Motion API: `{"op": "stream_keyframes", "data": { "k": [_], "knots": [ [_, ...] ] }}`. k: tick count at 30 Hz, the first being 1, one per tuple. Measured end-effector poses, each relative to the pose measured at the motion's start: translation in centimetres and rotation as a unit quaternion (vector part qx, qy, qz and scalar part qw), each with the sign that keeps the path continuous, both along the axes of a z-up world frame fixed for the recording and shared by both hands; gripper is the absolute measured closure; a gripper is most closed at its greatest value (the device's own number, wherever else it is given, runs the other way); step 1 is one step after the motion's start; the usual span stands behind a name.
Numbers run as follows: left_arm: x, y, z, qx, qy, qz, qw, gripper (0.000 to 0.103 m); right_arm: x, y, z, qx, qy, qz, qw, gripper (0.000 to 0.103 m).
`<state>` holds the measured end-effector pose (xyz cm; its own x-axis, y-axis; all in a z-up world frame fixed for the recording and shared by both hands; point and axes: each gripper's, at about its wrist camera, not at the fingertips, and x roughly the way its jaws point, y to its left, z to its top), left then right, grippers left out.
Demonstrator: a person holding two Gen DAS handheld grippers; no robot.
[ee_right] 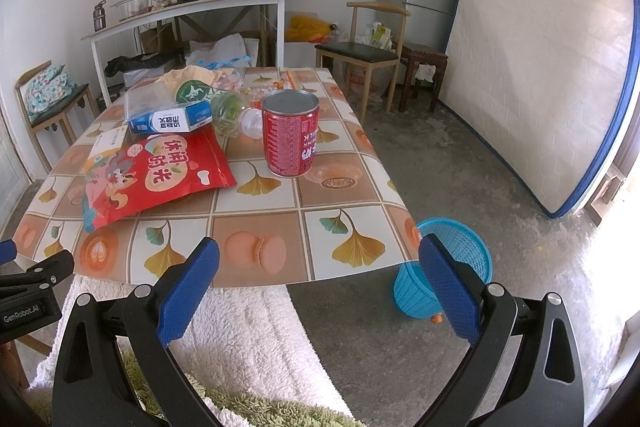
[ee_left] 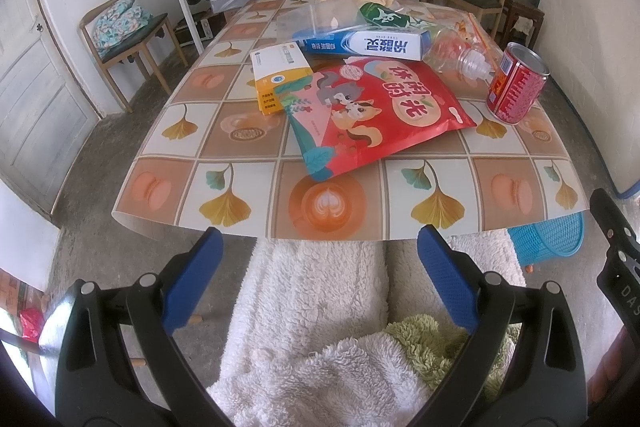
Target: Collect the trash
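A: Both tools hung short of the table [ee_left: 240, 187], didn't they?

B: They did. The left gripper [ee_left: 320, 267] had its blue fingers [ee_left: 192, 279] wide apart, nothing between them. The right gripper [ee_right: 320, 275] was splayed the same.

A: And the trash?

B: Piled on the tablecloth. The red snack bag [ee_left: 380, 111] lay flat at centre, the red can [ee_right: 290, 137] upright at its three o'clock, the toothpaste box [ee_left: 368, 45] at twelve, a clear bottle [ee_left: 460, 57] on its side beside it.

A: The bin?

B: The blue basket [ee_right: 460, 267] stood on the floor, off the table's near right corner.
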<state>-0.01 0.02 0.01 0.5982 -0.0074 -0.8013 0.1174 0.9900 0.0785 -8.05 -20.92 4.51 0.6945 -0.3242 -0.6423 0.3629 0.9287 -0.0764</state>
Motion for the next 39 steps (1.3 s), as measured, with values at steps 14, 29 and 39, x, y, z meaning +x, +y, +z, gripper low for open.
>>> {"op": "stream_keyframes", "data": {
  "k": [14, 29, 39],
  "knots": [
    [1.5, 1.4, -0.5, -0.009, -0.001, 0.01, 0.9999, 0.009, 2.1, 0.1, -0.6, 0.001, 0.011, 0.01, 1.0, 0.006],
    [6.2, 5.0, -2.4, -0.05, 0.011, 0.018, 0.9985, 0.009, 9.1, 1.0, -0.5, 0.005, 0.038, 0.077, 0.996, 0.006],
    [10.2, 9.1, -1.6, -0.111, -0.046, 0.0, 0.9927, 0.009, 12.4, 2.7, 0.8, 0.023, -0.014, 0.141, 0.99, 0.006]
  ]
}}
